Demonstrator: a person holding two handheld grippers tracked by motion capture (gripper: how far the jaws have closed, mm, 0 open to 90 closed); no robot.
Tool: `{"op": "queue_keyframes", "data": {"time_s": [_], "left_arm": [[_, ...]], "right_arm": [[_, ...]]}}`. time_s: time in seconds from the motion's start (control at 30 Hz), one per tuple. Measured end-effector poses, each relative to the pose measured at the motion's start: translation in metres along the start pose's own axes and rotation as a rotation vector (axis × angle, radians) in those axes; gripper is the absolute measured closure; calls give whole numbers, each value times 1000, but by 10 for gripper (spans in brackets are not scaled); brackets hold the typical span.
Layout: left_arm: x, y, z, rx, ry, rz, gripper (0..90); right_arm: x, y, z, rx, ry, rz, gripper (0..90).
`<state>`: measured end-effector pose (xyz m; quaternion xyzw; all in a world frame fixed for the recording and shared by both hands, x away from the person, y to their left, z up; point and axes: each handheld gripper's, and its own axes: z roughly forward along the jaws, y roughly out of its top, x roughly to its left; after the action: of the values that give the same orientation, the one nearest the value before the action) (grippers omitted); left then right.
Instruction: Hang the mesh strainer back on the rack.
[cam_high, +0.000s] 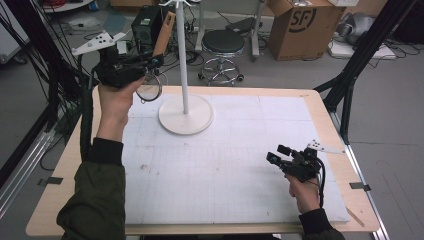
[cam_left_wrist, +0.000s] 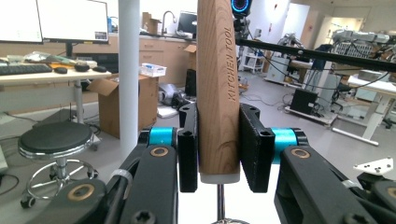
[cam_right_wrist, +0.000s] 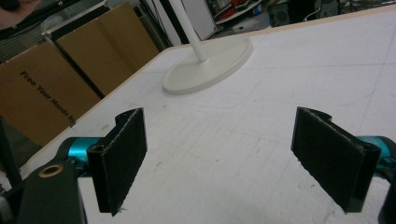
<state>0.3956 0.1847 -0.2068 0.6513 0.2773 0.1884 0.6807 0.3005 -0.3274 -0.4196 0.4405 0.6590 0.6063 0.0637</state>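
Observation:
A kitchen tool with a wooden handle (cam_high: 164, 31) and a round wire ring (cam_high: 149, 90) at its lower end is held up at the table's far left corner. My left gripper (cam_high: 156, 61) is shut on the handle (cam_left_wrist: 217, 84), which stands upright between the pads and reads "KITCHEN TOOL". A white stand rises just right of it, with a thin pole (cam_high: 182, 50) on a round base (cam_high: 186, 116); the pole (cam_left_wrist: 129, 70) is left of the handle in the left gripper view. My right gripper (cam_high: 278, 154) hovers open low over the mat, its pads (cam_right_wrist: 120, 158) wide apart with nothing between.
A white gridded mat (cam_high: 235, 165) covers most of the wooden table (cam_high: 60, 175). Beyond the far edge stand a black stool (cam_high: 223, 47), a cardboard box (cam_high: 302, 27) and cables on the floor. Black frame legs (cam_high: 350, 85) rise at the right.

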Motion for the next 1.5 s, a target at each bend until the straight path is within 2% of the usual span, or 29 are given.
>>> {"op": "queue_keyframes", "data": {"time_s": [0.23, 0.37, 0.53, 0.63, 0.73, 0.8, 0.93, 1.1, 1.3, 1.5], "left_arm": [[1, 13, 11, -41, -3, 10, 712], [3, 11, 19, -56, -15, 2, 712], [4, 7, 27, -84, 3, 7, 712], [7, 5, 32, -108, 8, -5, 712], [10, 2, 37, -97, 13, -8, 712], [8, 0, 39, -90, 22, 9, 712], [11, -1, 40, -101, 19, -3, 712], [16, -3, 41, -91, 32, 4, 711], [26, -7, 44, -94, 36, -21, 711], [30, -13, 51, -101, 30, -23, 711]], "right_arm": [[-1, 1, -3, -9, -3, 10, 175], [-2, 1, -4, -16, -7, 7, 175], [-3, 1, -5, -17, -10, 10, 175], [-4, 2, -6, -14, -11, 20, 175], [-7, 2, -7, -22, -13, 19, 175], [-7, 2, -8, -21, -16, 22, 175], [-8, 2, -8, -22, -18, 18, 175], [-7, 2, -6, -17, -22, 20, 175], [-6, 1, -5, -5, -21, 20, 175], [-6, 1, -5, -6, -26, 22, 175]]}}
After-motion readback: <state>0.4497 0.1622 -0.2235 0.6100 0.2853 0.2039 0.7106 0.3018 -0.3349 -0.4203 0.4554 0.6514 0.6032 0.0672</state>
